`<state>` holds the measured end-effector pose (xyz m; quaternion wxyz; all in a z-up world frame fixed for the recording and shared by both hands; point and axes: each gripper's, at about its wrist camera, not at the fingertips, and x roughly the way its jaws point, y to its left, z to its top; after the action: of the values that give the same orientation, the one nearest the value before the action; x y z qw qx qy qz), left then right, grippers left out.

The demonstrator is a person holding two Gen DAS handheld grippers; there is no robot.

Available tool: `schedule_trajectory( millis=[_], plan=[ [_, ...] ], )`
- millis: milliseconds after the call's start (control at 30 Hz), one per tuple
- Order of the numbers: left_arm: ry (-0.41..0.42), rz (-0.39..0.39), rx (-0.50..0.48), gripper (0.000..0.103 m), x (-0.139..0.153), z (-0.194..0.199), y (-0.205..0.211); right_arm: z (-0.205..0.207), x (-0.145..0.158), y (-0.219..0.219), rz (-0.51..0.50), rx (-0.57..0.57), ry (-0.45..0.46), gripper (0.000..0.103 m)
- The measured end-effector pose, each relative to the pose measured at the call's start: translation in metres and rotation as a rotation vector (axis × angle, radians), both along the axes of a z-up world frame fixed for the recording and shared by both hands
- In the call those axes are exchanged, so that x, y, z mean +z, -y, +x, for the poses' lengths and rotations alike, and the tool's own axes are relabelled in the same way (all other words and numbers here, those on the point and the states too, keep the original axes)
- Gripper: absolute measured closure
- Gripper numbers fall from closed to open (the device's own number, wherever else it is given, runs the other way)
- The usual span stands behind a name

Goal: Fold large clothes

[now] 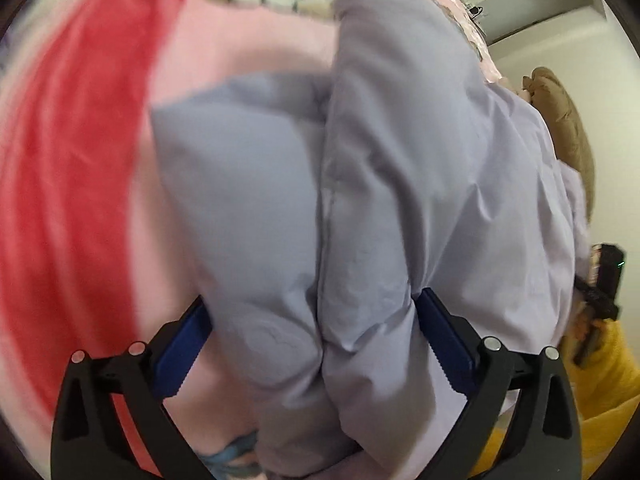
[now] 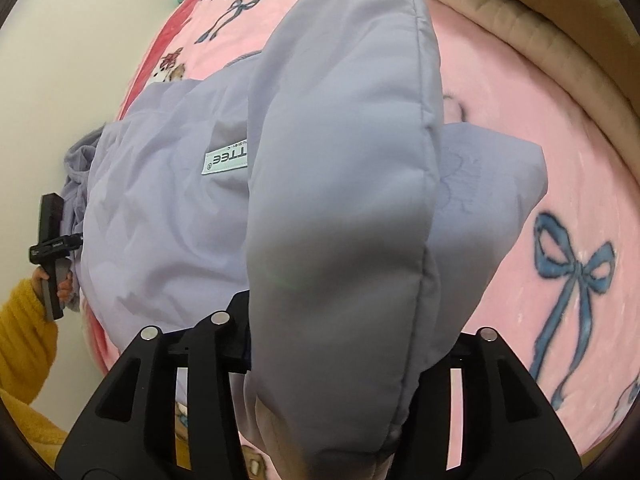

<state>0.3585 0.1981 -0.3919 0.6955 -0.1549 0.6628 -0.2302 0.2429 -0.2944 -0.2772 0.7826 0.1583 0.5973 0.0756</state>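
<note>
A large padded lavender jacket (image 1: 400, 184) lies on a pink blanket (image 1: 248, 44). My left gripper (image 1: 316, 344) has its blue-padded fingers (image 1: 182, 344) closed around a thick fold of the jacket. In the right wrist view the jacket (image 2: 160, 216) shows a pale label (image 2: 226, 160). My right gripper (image 2: 340, 344) is shut on a puffy raised part of the jacket (image 2: 344, 160), which hides its fingertips. The left gripper also shows in the right wrist view (image 2: 50, 256), held by a hand in a yellow sleeve.
The pink blanket (image 2: 520, 100) has blue bow prints (image 2: 572, 272) and a red border (image 1: 68, 184). A tan padded cushion (image 2: 532, 28) rims the far edge. The right gripper's body (image 1: 600, 292) and a yellow sleeve (image 1: 600, 400) show at right. A white wall (image 2: 80, 60) is at left.
</note>
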Motion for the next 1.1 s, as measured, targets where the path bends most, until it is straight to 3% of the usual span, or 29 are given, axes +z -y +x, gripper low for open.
schedule_trajectory(
  millis=[200,300,400,467,500,567,667,767,867,967,1033,1100],
  plan=[
    [0.003,-0.107,-0.012,0.004,-0.015,-0.001,-0.005,-0.002,-0.008,0.012,0.017,-0.02,-0.015,0.051],
    [-0.088,-0.247,-0.134,0.004,-0.012,-0.008,0.024,0.0,-0.01,0.014,0.022,-0.023,-0.015,0.05],
    [-0.083,-0.228,-0.203,0.004,-0.009,-0.008,0.036,0.001,-0.016,0.02,0.044,-0.033,-0.02,0.046],
    [-0.156,-0.282,-0.129,0.004,-0.024,0.002,0.023,0.003,-0.019,0.023,0.058,-0.036,-0.023,0.043],
    [-0.216,-0.348,-0.054,0.004,-0.037,0.007,0.012,0.003,-0.019,0.024,0.061,-0.033,-0.02,0.042],
    [-0.272,-0.429,0.04,0.004,-0.053,0.013,0.0,0.006,-0.022,0.026,0.068,-0.019,-0.022,0.033],
    [-0.246,-0.388,0.052,0.004,-0.052,0.011,0.004,0.011,-0.033,0.033,0.095,-0.019,-0.049,0.016],
    [-0.209,-0.368,0.054,0.004,-0.047,0.007,0.004,0.018,-0.049,0.037,0.112,-0.025,-0.087,0.012],
    [-0.234,-0.343,0.073,0.004,-0.046,0.01,0.007,0.023,-0.057,0.036,0.115,-0.016,-0.105,0.011],
    [-0.204,-0.26,0.1,0.01,-0.037,0.008,0.015,0.024,-0.058,0.039,0.138,-0.021,-0.105,0.024],
    [-0.174,-0.207,0.134,0.02,-0.029,0.005,0.018,0.022,-0.056,0.04,0.148,-0.04,-0.099,0.032],
    [-0.155,-0.189,0.199,0.035,-0.022,0.001,0.019,0.019,-0.051,0.04,0.161,-0.062,-0.09,0.047]
  ],
)
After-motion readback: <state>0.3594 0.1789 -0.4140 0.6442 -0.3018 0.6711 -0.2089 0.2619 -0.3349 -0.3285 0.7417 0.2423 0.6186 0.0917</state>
